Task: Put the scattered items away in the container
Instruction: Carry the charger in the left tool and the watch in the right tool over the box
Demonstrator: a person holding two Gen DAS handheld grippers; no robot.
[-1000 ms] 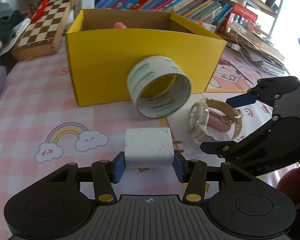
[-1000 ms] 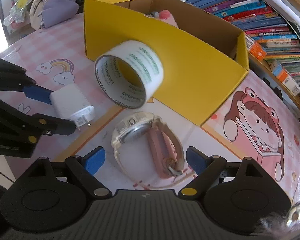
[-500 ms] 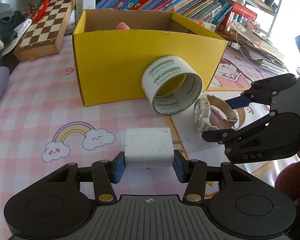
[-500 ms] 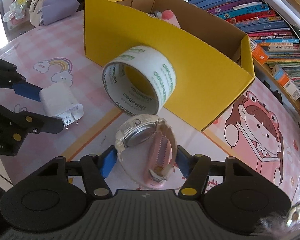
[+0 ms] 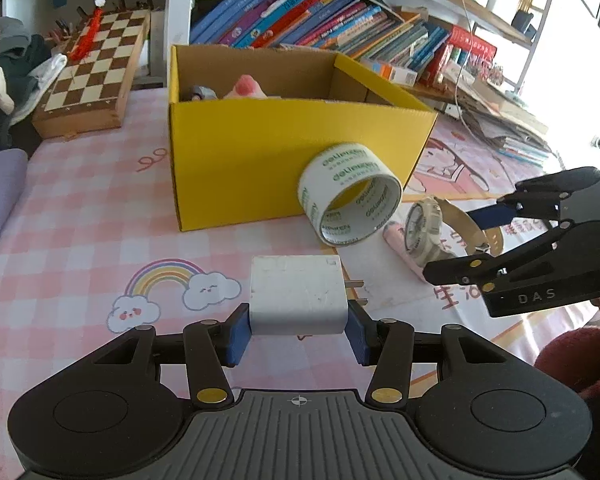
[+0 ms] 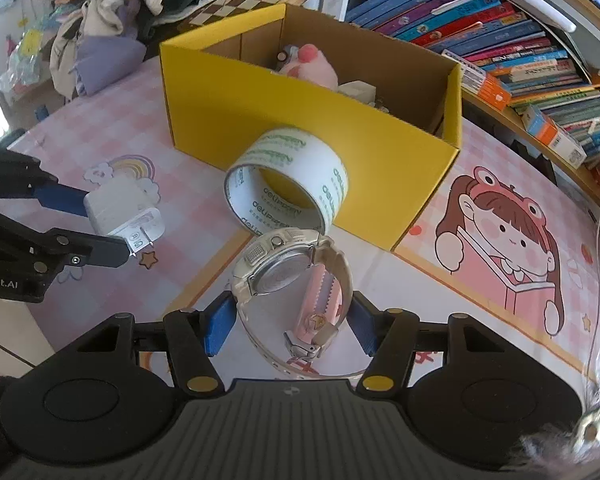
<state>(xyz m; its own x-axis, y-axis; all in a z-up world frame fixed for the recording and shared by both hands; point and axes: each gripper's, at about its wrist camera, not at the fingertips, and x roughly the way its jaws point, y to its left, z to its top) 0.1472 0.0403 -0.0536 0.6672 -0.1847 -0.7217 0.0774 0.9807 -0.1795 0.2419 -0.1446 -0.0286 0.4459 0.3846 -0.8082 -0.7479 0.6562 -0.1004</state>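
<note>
The left gripper [image 5: 298, 334] clamps a white charger [image 5: 298, 294] just above the tabletop [image 5: 80, 216]. The right gripper [image 6: 288, 326] grips a watch [image 6: 290, 276] between its blue pads. A tape roll [image 6: 286, 182] leans against the yellow box [image 6: 300, 120] just beyond both.

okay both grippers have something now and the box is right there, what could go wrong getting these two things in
The right gripper holds the white wristwatch with a pink strap by its looped band; that soft grip might let it twist or slip. The roll of clear printed tape stands on edge against the yellow cardboard box, so a low pass could knock it rolling. The left gripper pinches only the white charger plug's near end.
</note>
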